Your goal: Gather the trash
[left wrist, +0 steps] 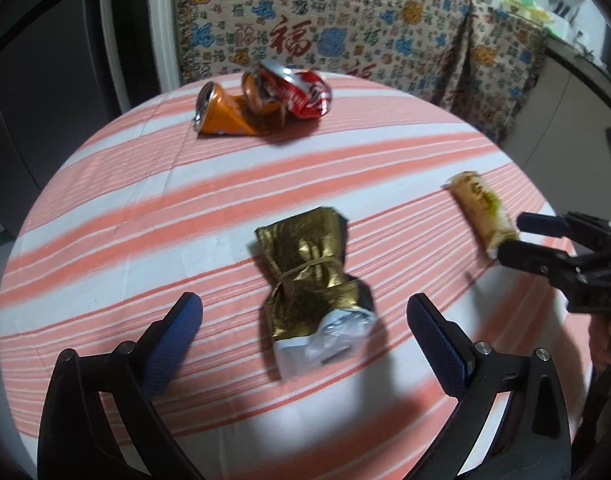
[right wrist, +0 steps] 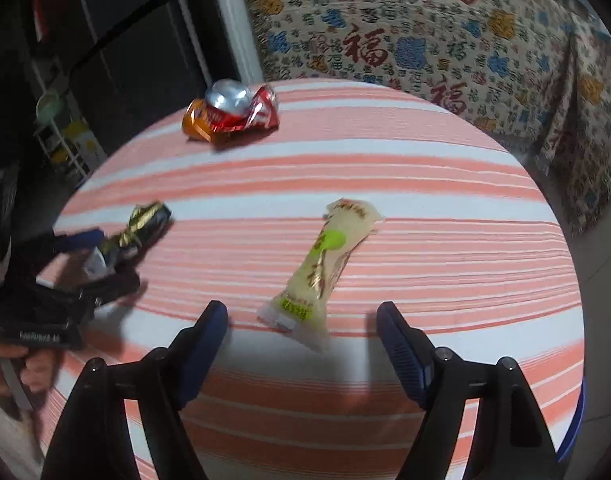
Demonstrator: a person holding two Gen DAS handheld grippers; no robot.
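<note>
We count two crushed cans, one orange can (left wrist: 225, 114) and one red can (left wrist: 305, 94), touching each other near the far edge of the table (left wrist: 105, 208); one gold wrapper (left wrist: 309, 276) tied at its waist; and one pale snack wrapper (right wrist: 325, 268). Our left gripper (left wrist: 305, 332) has its jaws wide apart on either side of the gold wrapper, not pressing it. Our right gripper (right wrist: 301, 328) stands likewise, jaws apart about the near end of the pale wrapper. The round table wears an orange-and-white striped cloth; a patterned fabric (left wrist: 345, 20) hangs behind. Bare cloth lies between the wrappers and the cans.
</note>
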